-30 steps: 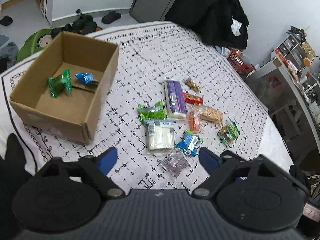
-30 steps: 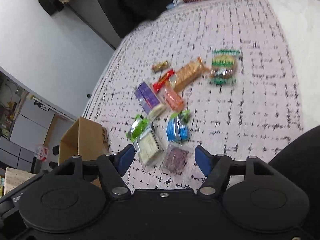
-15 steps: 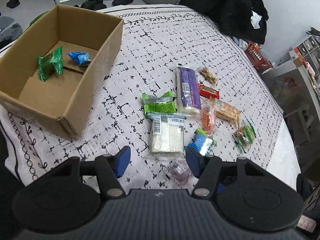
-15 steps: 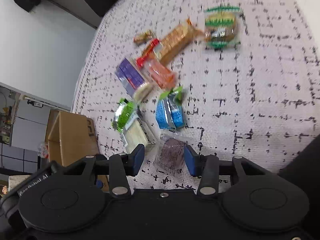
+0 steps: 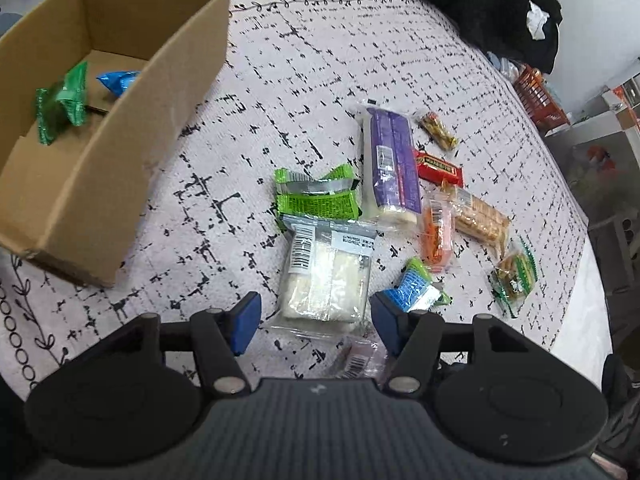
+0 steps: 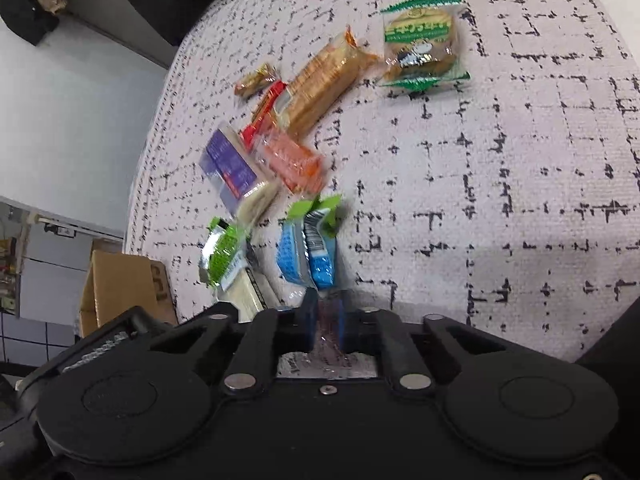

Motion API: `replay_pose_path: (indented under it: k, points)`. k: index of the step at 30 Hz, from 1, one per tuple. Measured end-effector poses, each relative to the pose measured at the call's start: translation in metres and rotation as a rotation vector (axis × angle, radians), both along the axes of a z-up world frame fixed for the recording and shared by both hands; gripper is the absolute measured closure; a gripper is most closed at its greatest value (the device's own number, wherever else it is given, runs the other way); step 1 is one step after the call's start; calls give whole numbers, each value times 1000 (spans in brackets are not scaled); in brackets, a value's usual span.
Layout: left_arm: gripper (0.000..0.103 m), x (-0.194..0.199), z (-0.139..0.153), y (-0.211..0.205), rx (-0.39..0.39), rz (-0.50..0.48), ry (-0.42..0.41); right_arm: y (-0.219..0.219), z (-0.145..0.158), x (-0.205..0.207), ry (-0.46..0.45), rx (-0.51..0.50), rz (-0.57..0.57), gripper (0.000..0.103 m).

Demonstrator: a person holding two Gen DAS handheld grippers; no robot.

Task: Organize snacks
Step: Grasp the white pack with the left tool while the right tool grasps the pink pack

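Black gripper [image 5: 313, 322], blue fingertips [image 5: 245, 317]

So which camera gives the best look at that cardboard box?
The left wrist view. There the cardboard box shows its open top and inside, where a green packet and a blue packet lie. The right wrist view catches only an outer side of it at the left edge.

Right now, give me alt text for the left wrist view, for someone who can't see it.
The open left claw hovers over a clear packet of pale bars in a scatter of wrapped snacks on a patterned cloth. At the left, a cardboard box holds a green packet and a blue packet.
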State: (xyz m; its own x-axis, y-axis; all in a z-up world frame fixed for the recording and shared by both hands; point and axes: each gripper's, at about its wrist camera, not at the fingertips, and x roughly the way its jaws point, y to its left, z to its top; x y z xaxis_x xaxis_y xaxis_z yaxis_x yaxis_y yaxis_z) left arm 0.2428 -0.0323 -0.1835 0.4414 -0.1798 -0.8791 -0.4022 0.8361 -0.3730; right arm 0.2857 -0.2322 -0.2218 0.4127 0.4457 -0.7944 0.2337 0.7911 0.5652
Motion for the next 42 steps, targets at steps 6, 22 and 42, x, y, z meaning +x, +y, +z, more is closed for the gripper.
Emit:
replay_pose_path:
  k: [6,22,42]
  points:
    - [42,10,-11,-7,21,-13,18,-12,3,-1,-32,25,-27,103]
    - [56,11,-22,-12,64,0,40,1,5,-1,-7,-29,92,49]
    - [56,-23,22,15,10,28,-24,33,23,-12,-101,-258,222,73]
